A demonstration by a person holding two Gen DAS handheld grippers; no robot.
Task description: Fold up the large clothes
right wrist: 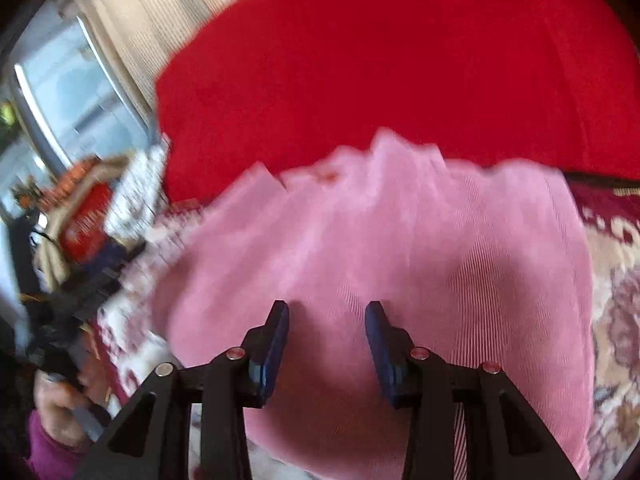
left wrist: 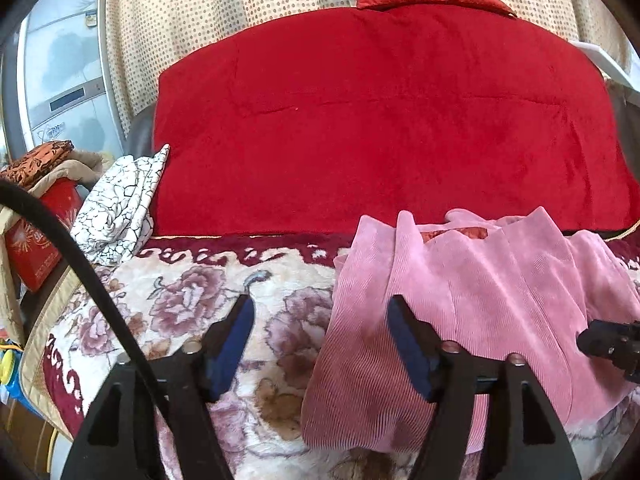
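One pink ribbed garment (left wrist: 460, 280), rumpled on floral blanket (left wrist: 208, 292)

Our left claw (left wrist: 320, 312) and right claw (right wrist: 327, 318) share black angular frames, blue pads and silver screws. A black cable (left wrist: 80, 248) curves beside the left; our sleeve (right wrist: 48, 452) is purple.

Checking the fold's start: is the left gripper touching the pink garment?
Cannot tell. In the left wrist view the left gripper is open over the pink garment's left edge, but neither contact nor gap shows plainly.
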